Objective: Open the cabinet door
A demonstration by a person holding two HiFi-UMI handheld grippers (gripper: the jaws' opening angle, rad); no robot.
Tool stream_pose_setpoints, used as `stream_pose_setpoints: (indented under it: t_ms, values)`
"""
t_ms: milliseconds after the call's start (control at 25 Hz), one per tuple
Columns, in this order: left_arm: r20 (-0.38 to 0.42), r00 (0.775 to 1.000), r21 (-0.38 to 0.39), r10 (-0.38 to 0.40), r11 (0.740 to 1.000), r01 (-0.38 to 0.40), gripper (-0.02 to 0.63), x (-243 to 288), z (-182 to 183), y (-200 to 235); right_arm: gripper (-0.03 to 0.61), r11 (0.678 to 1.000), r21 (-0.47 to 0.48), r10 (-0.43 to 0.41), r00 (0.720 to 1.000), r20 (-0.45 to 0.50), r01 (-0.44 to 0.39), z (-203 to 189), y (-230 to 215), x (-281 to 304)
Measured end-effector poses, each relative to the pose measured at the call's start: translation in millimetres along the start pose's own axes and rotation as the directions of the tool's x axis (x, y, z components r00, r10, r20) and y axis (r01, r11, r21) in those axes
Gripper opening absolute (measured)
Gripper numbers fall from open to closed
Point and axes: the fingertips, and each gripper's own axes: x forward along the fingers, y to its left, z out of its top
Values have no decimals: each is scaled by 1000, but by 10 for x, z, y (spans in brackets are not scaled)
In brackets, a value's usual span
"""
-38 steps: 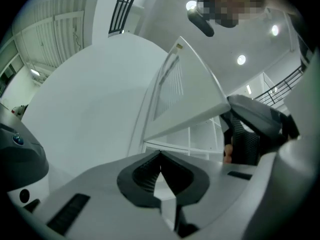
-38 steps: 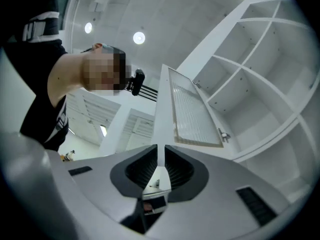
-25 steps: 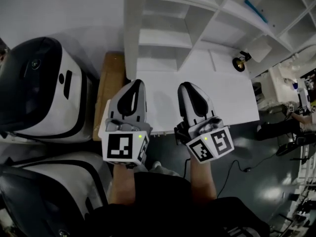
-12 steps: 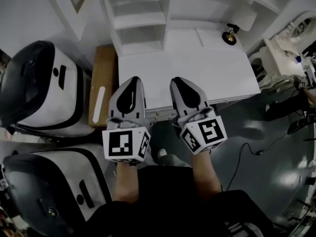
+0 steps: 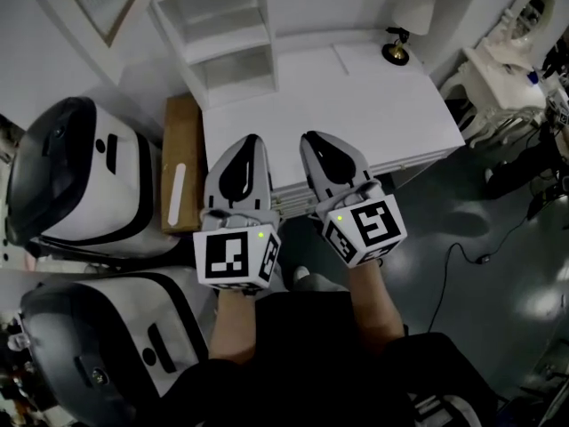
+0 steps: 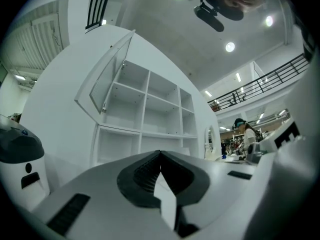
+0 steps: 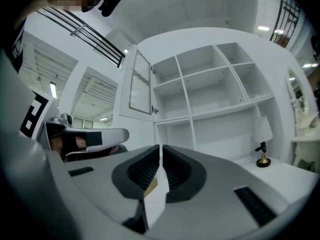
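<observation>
The white shelf unit stands at the back of a white desk. Its upper-left cabinet door, framed with a ribbed pane, is swung out to the left of the shelves. My left gripper and right gripper hover side by side over the desk's front edge, pointing at the shelves and well short of the door. The left gripper is shut with nothing in it. The right gripper is also shut and empty.
Two large white-and-black machines crowd the left side. A brown box sits between them and the desk. A small lamp stands at the desk's back right. White furniture and a floor cable lie to the right.
Both hands have shifted across along the desk's front, and the shelf unit now lies further left in the head view. Both grippers stay shut and empty.
</observation>
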Motion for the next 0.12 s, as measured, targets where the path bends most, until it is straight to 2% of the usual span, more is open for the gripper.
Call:
stream_pose_setpoints:
  t_ms: [120]
  values:
    - [-8,1000,-21,-23,1000,22,12,385,-396,-29,25,1000,-7,-16,1000,-7,16,-306,-383,174]
